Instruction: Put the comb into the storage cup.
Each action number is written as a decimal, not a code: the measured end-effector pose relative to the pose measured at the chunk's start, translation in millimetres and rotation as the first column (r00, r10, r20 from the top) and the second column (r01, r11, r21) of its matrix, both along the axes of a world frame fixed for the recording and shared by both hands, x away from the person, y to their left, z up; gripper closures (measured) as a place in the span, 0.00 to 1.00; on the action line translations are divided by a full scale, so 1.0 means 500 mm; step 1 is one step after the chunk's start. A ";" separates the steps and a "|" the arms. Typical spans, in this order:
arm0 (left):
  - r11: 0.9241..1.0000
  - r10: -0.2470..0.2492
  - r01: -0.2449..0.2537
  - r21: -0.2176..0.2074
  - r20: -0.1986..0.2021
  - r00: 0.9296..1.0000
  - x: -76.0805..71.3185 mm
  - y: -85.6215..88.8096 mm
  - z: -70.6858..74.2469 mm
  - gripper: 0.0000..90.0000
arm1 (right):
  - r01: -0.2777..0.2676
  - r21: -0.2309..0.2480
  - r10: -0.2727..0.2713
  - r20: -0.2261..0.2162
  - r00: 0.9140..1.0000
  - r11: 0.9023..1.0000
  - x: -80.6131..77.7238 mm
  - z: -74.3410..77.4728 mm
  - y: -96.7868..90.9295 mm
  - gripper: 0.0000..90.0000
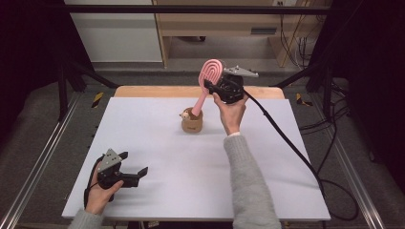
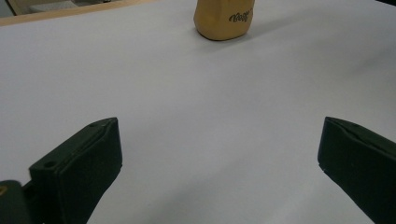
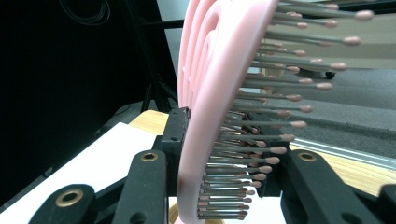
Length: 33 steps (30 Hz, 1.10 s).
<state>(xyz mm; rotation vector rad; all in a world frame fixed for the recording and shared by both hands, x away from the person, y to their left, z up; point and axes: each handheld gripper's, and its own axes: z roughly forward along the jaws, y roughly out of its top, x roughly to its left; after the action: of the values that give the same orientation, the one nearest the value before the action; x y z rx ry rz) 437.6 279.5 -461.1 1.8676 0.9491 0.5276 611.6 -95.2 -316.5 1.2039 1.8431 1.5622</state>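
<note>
My right gripper clamps a pink hairbrush, its handle standing in a tan cup mid-table. My left gripper rests released; the cup's dark writing is unreadable.

brush handle tip hidden in holder

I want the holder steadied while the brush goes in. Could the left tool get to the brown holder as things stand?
Probably yes: the left tool sits open on bare table, with nothing between it and the brown holder.
</note>
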 end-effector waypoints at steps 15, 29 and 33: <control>1.000 -0.003 0.003 0.000 0.001 1.000 0.000 0.000 0.000 0.00 | 0.008 -0.004 -0.008 -0.023 1.000 1.000 0.020 -0.026 0.015 0.70; 1.000 -0.004 0.004 0.001 0.002 1.000 0.000 0.000 -0.001 0.00 | 0.014 -0.025 -0.016 -0.056 0.998 1.000 0.030 -0.059 0.035 0.70; 1.000 -0.004 0.004 0.001 0.004 1.000 0.000 0.000 0.000 0.00 | 0.017 -0.024 -0.018 -0.059 0.998 1.000 0.031 -0.064 0.038 0.70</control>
<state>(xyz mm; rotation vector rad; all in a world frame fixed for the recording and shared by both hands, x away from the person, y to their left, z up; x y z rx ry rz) 437.5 279.5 -461.2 1.8684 0.9426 0.5288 627.3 -76.2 -348.5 1.2654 1.8774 1.5071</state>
